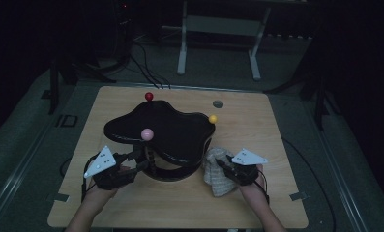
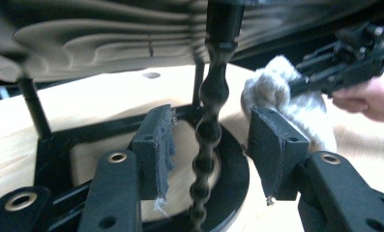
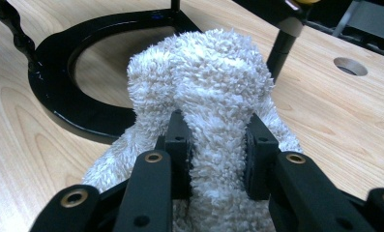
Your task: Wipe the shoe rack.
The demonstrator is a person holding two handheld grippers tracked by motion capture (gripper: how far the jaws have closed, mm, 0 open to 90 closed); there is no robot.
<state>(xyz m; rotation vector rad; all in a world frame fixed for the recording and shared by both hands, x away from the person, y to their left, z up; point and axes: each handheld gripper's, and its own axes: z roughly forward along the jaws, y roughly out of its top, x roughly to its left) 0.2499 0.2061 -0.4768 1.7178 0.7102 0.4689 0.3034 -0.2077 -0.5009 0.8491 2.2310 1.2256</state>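
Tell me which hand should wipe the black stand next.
Right. Its tongs are shut on the cloth, right beside the stand's base ring. The left tongs stand open around the stand's beaded post and hold nothing.

You're working in what looks like a lab or recording room rather than a home. The square wooden worktop (image 1: 257,203) stands alone on a grey floor (image 1: 30,145), with one round hole (image 1: 218,104) cut in its top. The surroundings are kept dark. Black cables (image 1: 148,70) trail across the floor behind it, near the white legs of a frame or bench (image 1: 182,53). Dark stands (image 1: 54,82) rise at the left and right, and a small red light (image 1: 124,6) glows on equipment at the back.
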